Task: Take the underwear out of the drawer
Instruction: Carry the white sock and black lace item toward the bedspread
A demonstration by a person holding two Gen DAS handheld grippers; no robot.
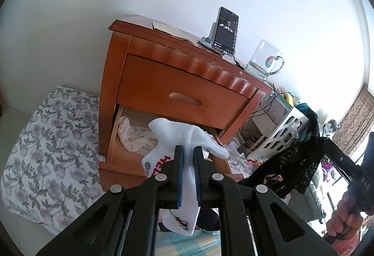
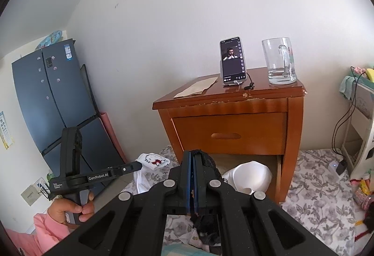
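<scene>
**Left wrist view**
- My left gripper (image 1: 188,157): jaws narrow, clamped on white underwear (image 1: 184,136). Cloth bunches above the pads and hangs below them.
- White piece: printed, red lettering on the band. It hangs in front of the open bottom drawer (image 1: 112,139), lifted out of it.
- Drawer: pulled out of the wooden nightstand (image 1: 177,82). A pale crumpled garment (image 1: 131,136) lies inside, at the back left.
- Upper drawer: shut.
- My right gripper (image 1: 325,141), seen at the frame's right: black lace underwear (image 1: 296,164) drapes from it, well clear of the drawer.
- Nightstand top: phone on stand (image 1: 225,30), glass mug (image 1: 264,60).
- Floor: floral mat (image 1: 49,146).

**Right wrist view**
- My right gripper (image 2: 192,176): jaws pressed nearly together on black lace (image 2: 206,160). Fabric pokes out above the pads and trails below.
- My left gripper (image 2: 140,166), seen side-on: holds the white piece with a cartoon print (image 2: 153,161).
- Bottom drawer (image 2: 278,176): a white rounded garment (image 2: 250,176) sits at its front.

**Handling, my judgement**
- Both pieces are light, soft and limp. No breakage risk.
- Lace is thin and could snag on the drawer edge, so lift it clear.
- Best hold: waistband or a bunched fold, pinched deep btwn the pads. A thin single layer may slip.
</scene>
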